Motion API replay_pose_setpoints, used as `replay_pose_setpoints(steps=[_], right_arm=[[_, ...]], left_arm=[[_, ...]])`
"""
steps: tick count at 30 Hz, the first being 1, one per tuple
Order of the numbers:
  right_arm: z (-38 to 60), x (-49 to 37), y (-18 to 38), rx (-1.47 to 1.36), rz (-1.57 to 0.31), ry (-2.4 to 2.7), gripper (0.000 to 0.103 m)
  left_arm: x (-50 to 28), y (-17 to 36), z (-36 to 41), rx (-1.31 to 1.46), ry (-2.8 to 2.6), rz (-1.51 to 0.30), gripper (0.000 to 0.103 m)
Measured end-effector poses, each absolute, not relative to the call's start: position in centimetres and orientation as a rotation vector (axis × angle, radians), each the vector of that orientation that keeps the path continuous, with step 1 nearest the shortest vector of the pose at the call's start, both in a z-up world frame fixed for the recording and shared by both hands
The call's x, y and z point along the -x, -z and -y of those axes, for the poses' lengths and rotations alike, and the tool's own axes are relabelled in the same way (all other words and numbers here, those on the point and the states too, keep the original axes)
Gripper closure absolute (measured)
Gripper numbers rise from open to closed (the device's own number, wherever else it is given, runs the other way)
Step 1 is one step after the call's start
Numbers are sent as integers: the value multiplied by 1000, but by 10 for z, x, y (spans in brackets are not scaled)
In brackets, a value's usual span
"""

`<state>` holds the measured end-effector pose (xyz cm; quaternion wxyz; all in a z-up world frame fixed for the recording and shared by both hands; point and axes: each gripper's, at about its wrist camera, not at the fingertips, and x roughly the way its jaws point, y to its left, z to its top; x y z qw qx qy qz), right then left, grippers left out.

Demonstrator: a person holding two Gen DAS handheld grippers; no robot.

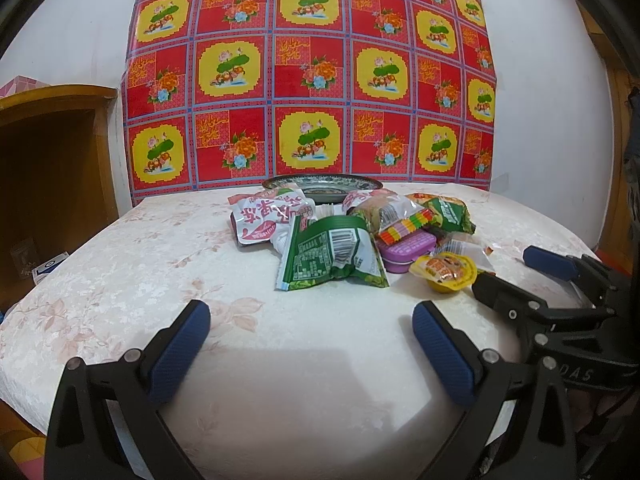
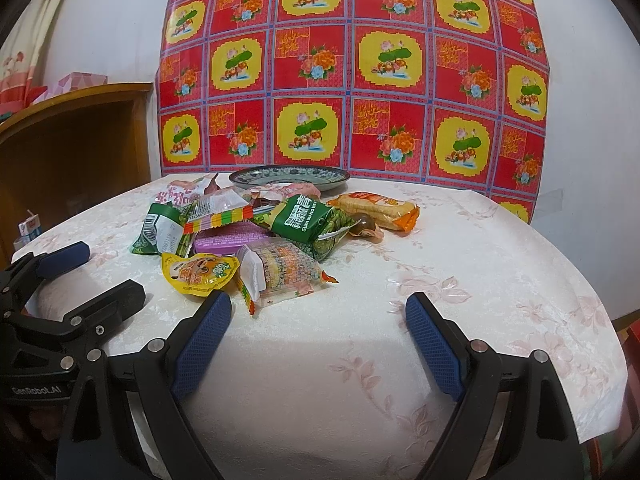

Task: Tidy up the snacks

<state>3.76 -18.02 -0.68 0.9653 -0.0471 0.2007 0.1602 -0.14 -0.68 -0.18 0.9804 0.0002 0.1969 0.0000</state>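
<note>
Both grippers' jaws wide, holding nothing.

You held one gripper in each hand, side by side and low. Your left gripper (image 1: 312, 322) pointed straight ahead. Its two blue fingers (image 1: 182, 344) were spread wide apart, and nothing was between them. Your right gripper (image 2: 318, 316) pointed ahead too. Its blue fingers (image 2: 434, 344) were also spread wide, with nothing in the gap. From the left camera, your right gripper showed at the right edge, with its jaws apart. From the right camera, your left gripper showed at the left edge, jaws apart as well. The two grippers did not touch each other.
</note>
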Motion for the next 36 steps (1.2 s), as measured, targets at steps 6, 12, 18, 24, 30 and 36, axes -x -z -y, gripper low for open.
replay_pose_setpoints(steps=[6,12,18,24,30,36], right_arm=[[179,-38,9,95,-404,-322,13],[180,-38,10,95,-402,-322,13],[180,-38,10,95,-402,-322,13],[180,-38,10,95,-400,-322,13],[180,-37,10,94,-399,-322,13],[180,-37,9,94,-398,-322,13]], left_arm=[[1,2,7,-1,0,-396,0],[1,2,6,-1,1,-396,0],[1,2,6,-1,1,-396,0],[2,1,6,-1,1,-396,0],[2,2,6,-1,1,-395,0],[2,1,6,-1,1,-395,0]])
